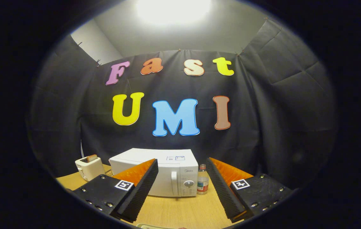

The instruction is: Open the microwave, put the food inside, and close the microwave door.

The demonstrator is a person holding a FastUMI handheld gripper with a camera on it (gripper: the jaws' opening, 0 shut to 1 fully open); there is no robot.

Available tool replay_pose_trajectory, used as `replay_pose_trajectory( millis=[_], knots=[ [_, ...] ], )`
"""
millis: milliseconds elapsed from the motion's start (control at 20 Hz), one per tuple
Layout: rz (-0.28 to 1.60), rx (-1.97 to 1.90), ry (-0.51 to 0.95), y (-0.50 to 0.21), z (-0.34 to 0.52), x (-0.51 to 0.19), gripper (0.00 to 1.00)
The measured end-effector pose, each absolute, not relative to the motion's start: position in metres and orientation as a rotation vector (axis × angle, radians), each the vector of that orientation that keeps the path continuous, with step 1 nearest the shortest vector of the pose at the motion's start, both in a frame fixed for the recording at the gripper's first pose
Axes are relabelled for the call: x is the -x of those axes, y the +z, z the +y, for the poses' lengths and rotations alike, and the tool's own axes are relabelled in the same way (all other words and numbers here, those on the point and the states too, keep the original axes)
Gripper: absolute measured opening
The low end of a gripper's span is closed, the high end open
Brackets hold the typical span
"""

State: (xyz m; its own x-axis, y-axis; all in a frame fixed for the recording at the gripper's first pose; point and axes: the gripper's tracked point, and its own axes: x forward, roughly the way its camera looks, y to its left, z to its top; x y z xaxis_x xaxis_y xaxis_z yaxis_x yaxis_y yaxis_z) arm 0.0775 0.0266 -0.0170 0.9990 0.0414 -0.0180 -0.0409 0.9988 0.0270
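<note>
1. Standing beyond the fingers: white microwave (pixel 167 173), door closed.
2. Gripper (pixel 182 187): fingers spread apart, empty.
3. Door handle (pixel 174 183): rigid vertical bar, likely stiff pull; grasp there.

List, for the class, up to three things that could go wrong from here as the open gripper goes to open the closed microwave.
1. The small bottle stands close beside the microwave on its control side; a wide approach by the open hand-held gripper might topple it.
2. The door handle is slim; the fingers could slip off and nudge the microwave instead.
3. The toaster sits on the other side, perhaps in the door's swing.
</note>
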Motion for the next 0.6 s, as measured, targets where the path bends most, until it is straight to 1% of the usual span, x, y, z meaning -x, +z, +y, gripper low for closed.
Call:
replay_pose_trajectory(
  millis=[600],
  knots=[
    [0.156, -0.041, 0.082, -0.102, 0.042, -0.168, 0.97]
  ],
)
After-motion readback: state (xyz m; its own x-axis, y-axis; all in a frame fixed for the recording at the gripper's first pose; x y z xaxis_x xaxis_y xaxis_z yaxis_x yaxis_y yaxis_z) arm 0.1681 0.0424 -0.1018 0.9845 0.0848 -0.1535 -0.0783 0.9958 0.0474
